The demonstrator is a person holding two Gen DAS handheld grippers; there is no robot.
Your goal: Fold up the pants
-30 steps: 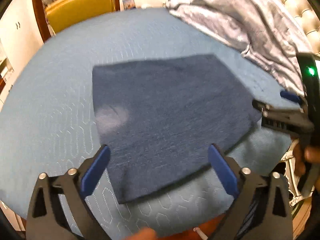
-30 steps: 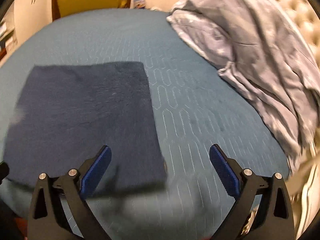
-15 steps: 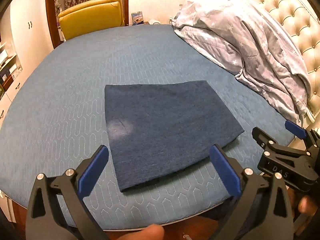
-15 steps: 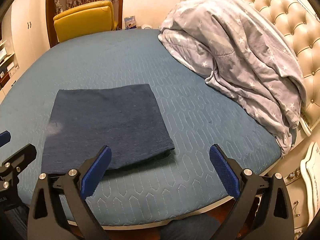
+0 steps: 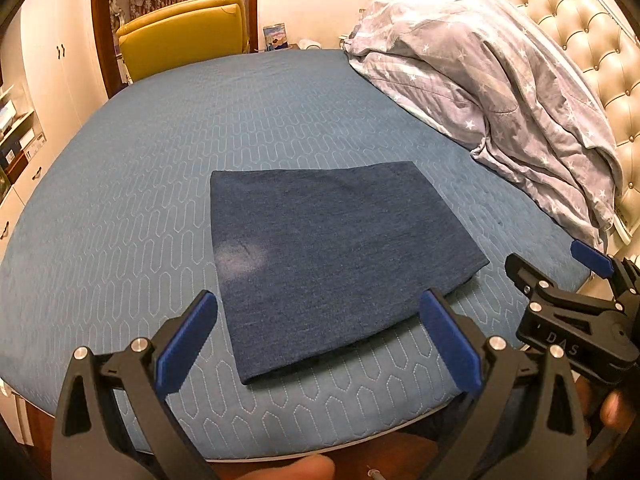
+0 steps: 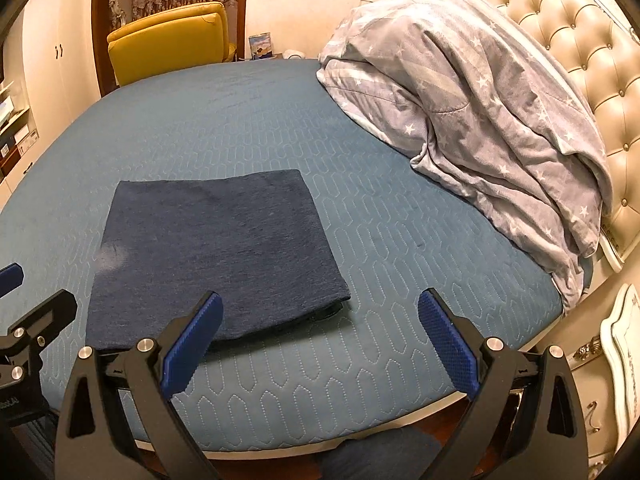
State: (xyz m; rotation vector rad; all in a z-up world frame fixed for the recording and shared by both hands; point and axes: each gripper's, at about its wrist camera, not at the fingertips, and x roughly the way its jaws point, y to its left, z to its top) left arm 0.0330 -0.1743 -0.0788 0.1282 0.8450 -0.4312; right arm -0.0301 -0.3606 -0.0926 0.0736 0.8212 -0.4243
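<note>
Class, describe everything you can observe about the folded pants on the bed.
The pants are dark navy, a soft knit-looking fabric, folded into a flat, roughly square stack. Layered edges show at the near right corner, and a pale patch marks the left side. They lie smooth on the blue quilted bedspread, near its front edge. Nothing else touches them: both tongs stand open and apart.

Your left gripper (image 5: 318, 340) hanging with jaws spread wide, gripping nothing, your right gripper (image 6: 318, 340) likewise gaping, both level side by side

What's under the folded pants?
The folded pants lie flat on the blue quilted mattress cover. A lower layer peeks out at the near right corner; anything else beneath is covered.
</note>
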